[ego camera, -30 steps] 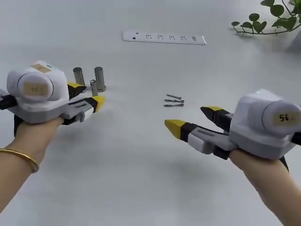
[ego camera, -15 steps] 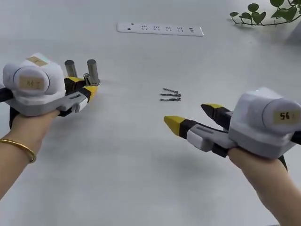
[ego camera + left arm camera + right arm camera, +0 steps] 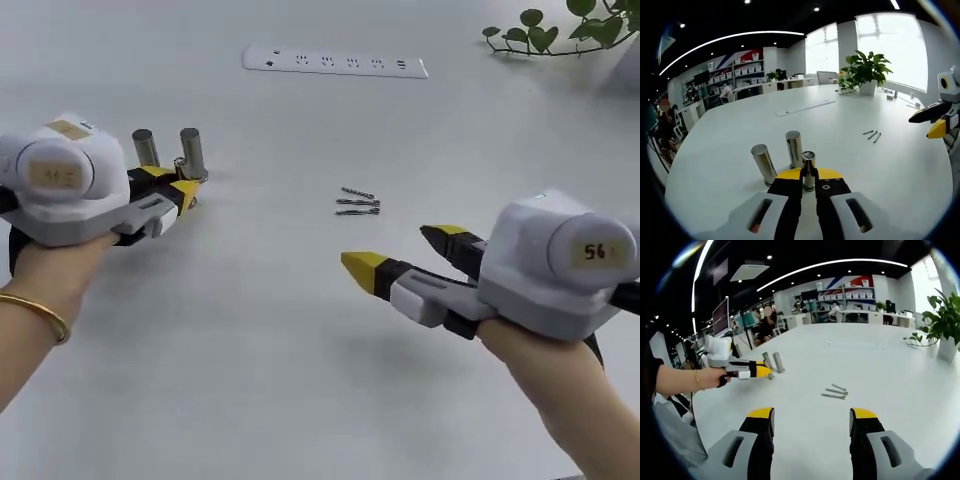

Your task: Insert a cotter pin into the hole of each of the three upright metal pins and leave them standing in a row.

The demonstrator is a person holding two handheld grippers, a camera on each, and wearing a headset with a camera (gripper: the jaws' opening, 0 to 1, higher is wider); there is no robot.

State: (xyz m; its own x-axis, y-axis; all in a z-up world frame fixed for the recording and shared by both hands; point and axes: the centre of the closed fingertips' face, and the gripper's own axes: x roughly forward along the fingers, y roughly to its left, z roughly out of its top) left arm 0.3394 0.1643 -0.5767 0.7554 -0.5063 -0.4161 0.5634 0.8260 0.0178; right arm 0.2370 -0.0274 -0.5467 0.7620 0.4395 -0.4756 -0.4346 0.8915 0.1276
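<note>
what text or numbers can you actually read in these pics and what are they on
"56": on the sticker on the round housing of the right gripper.
Two stickers on the left gripper, which is shut on a metal pin: too blurred to read.
Power strip: no marking that can be read.

Three silver metal pins [image 3: 794,148] stand upright; three cotter pins [image 3: 358,202] lie apart.
</note>
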